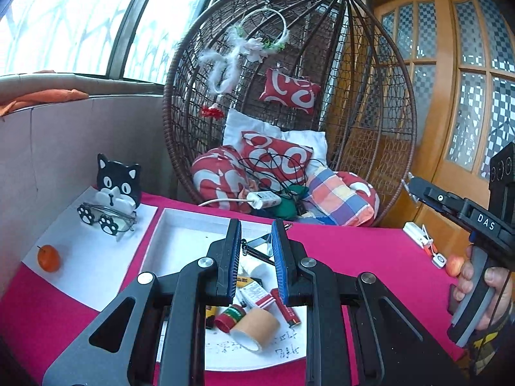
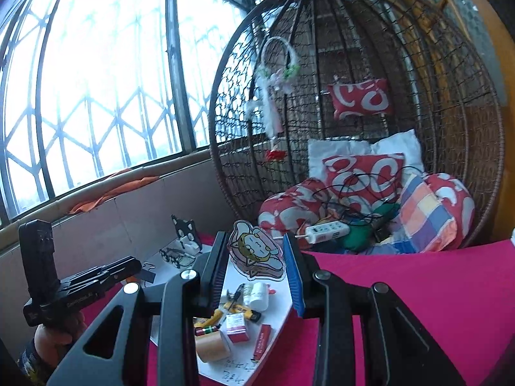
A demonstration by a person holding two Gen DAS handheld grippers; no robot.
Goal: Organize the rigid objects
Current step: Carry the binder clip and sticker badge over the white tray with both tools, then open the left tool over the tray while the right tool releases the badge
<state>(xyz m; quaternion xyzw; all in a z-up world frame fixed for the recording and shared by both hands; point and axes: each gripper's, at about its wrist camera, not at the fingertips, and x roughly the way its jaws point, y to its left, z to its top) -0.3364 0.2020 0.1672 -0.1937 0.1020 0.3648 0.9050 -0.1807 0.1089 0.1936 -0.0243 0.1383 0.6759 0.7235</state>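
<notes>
Wicker egg chair (image 1: 370, 103), patterned cushions (image 1: 276, 156) (red-white), arched window (image 2: 96, 80)

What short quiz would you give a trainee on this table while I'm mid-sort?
1. True or false: the orange lies inside the white tray.
2. What sits between the pads of the right gripper? A) tape roll B) cartoon cutout C) battery
3. What rests on the cat stand?

Key: 1. False; the orange lies on the white sheet beside the tray. 2. B. 3. The glasses.
</notes>
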